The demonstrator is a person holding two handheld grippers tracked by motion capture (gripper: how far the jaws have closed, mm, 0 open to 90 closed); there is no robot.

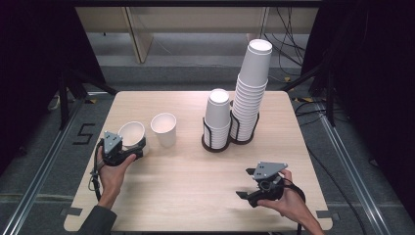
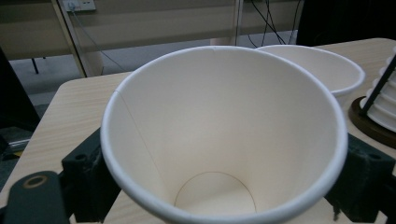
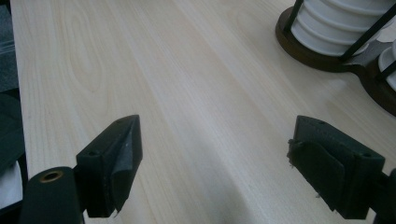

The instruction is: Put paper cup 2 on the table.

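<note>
Two loose paper cups stand near the table's [image 1: 195, 205] left edge: the held cup [image 1: 131, 133], clamped by the left gripper [image 1: 128, 152], and a second cup [image 1: 163, 128] just beside it. Two racked stacks [image 1: 217, 117] wait toward the far right corner. Judged step: placing (release comes next, upright). Right gripper [image 1: 245, 183] rests with its jaws spread, holding nothing.

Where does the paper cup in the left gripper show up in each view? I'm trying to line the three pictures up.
High view: the held cup sits at left, between the left gripper jaws, beside a second loose cup.
Left gripper view: held cup fills the centre, seen from above.
Right gripper view: not in it.
Shared landmark: the dark cup holder base.
</note>
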